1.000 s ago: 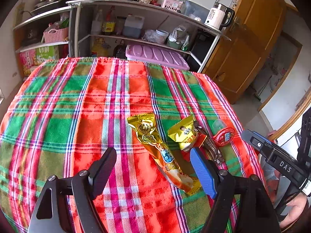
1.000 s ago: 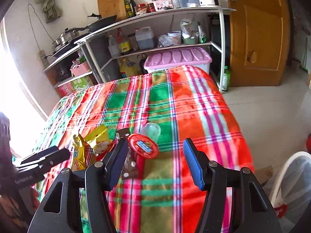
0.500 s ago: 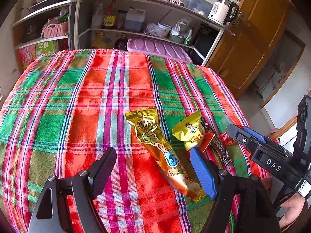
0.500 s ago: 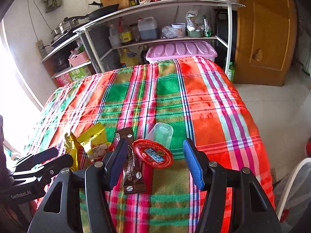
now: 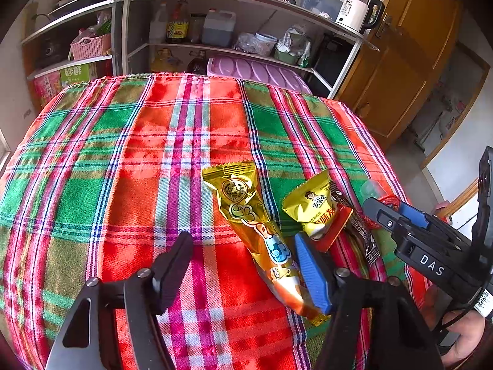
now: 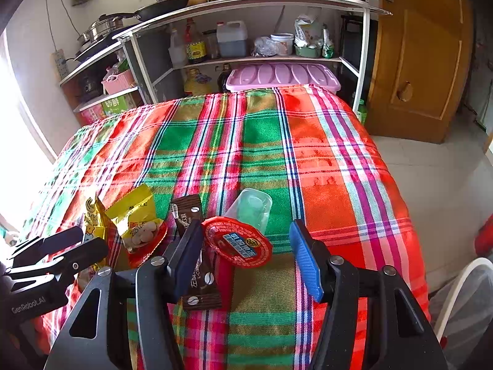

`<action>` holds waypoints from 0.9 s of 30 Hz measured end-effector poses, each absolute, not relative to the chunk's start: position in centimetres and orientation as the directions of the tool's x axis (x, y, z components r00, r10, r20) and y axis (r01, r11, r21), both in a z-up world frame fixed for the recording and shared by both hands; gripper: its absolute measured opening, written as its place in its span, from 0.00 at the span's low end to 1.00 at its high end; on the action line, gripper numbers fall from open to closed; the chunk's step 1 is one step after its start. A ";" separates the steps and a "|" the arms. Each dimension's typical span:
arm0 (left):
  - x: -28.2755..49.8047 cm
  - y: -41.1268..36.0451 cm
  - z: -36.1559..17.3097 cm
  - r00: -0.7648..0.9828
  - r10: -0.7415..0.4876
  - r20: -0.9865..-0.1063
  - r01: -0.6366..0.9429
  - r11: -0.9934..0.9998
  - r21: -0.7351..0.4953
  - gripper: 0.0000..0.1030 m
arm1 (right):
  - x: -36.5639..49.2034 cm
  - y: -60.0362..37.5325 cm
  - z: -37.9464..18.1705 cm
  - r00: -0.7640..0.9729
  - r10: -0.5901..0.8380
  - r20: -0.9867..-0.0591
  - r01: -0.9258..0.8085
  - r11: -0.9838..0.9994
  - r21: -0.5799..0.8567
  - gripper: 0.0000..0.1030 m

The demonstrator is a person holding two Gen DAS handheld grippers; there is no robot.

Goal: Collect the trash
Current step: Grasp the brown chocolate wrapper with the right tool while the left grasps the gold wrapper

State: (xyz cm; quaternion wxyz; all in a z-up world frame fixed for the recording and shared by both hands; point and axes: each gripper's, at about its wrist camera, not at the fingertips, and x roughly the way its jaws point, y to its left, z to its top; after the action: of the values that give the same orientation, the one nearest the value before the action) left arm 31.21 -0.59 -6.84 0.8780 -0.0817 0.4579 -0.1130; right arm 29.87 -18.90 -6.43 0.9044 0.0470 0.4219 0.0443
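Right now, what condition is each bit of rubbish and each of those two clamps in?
Long gold wrapper: lying flat between the left gripper's fingers.
Yellow packet: crumpled, resting on a red wrapper.
Brown coffee sachet: flat, partly under the right gripper's finger.
Clear jelly cup: tipped on its side, red lid peeled open.
Left gripper: closing, nothing gripped yet.
Right gripper: closing around the lid, not yet pressing.
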 end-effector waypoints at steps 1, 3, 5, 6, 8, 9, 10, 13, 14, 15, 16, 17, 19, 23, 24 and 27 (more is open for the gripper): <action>31.2 -0.5 -6.9 0.554 -0.272 -0.787 0.123 0.961 -0.246 0.60 | 29.8 -19.0 -6.4 0.639 0.120 -0.760 -0.040 0.992 0.123 0.44; 31.1 -0.5 -6.9 0.555 -0.273 -0.786 0.129 0.961 -0.243 0.53 | 29.8 -19.0 -6.4 0.639 0.122 -0.759 -0.040 0.991 0.125 0.43; 31.1 -0.6 -6.9 0.554 -0.279 -0.784 0.135 0.960 -0.246 0.41 | 29.6 -19.1 -6.3 0.643 0.123 -0.756 -0.039 0.991 0.128 0.43; 31.1 -0.6 -6.9 0.553 -0.283 -0.784 0.142 0.959 -0.247 0.36 | 29.5 -19.2 -6.3 0.646 0.121 -0.753 -0.037 0.991 0.127 0.43; 31.1 -0.7 -6.9 0.547 -0.288 -0.786 0.152 0.958 -0.245 0.28 | 29.4 -19.2 -6.3 0.647 0.124 -0.752 -0.037 0.991 0.132 0.42; 31.0 -0.8 -6.9 0.547 -0.289 -0.785 0.158 0.957 -0.242 0.25 | 29.3 -19.2 -6.2 0.649 0.125 -0.751 -0.036 0.990 0.134 0.42; 30.9 -0.9 -6.9 0.549 -0.289 -0.784 0.162 0.957 -0.239 0.22 | 29.2 -19.3 -6.2 0.653 0.122 -0.747 -0.034 0.991 0.133 0.42; 30.8 -1.0 -6.7 0.554 -0.297 -0.778 0.170 0.955 -0.243 0.18 | 28.9 -19.4 -6.0 0.659 0.125 -0.741 -0.039 0.990 0.133 0.42; 30.8 -1.0 -6.6 0.556 -0.300 -0.775 0.174 0.954 -0.244 0.17 | 28.8 -19.4 -5.9 0.662 0.125 -0.739 -0.039 0.990 0.133 0.42; 30.7 -1.0 -6.5 0.558 -0.302 -0.773 0.177 0.953 -0.245 0.16 | 28.7 -19.4 -5.9 0.664 0.124 -0.737 -0.039 0.991 0.132 0.42; 30.7 -1.0 -6.3 0.559 -0.306 -0.771 0.181 0.952 -0.246 0.15 | 28.6 -19.4 -5.8 0.665 0.127 -0.736 -0.041 0.990 0.134 0.42; 30.7 -1.1 -6.2 0.560 -0.307 -0.770 0.185 0.952 -0.245 0.14 | 28.5 -19.5 -5.8 0.667 0.129 -0.734 -0.040 0.990 0.137 0.42; 30.5 -1.1 -6.0 0.563 -0.310 -0.766 0.190 0.951 -0.245 0.13 | 28.3 -19.6 -5.6 0.671 0.133 -0.729 -0.041 0.989 0.143 0.41; 30.2 -1.1 -5.6 0.570 -0.318 -0.758 0.205 0.948 -0.244 0.12 | 27.6 -19.8 -5.1 0.683 0.142 -0.717 -0.051 0.988 0.147 0.41; 30.2 -1.1 -5.5 0.570 -0.318 -0.758 0.206 0.948 -0.243 0.12 | 27.4 -19.8 -4.9 0.686 0.145 -0.713 -0.053 0.987 0.149 0.41; 29.8 -1.2 -5.4 0.571 -0.321 -0.755 0.213 0.947 -0.241 0.12 | 26.7 -20.0 -4.6 0.694 0.147 -0.704 -0.053 0.987 0.154 0.41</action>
State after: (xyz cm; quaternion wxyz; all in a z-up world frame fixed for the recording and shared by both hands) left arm 29.79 -1.16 -5.39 0.8842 -0.0617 0.4377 -0.1508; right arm 26.75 -19.97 -4.60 0.9184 0.0610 0.3872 0.0543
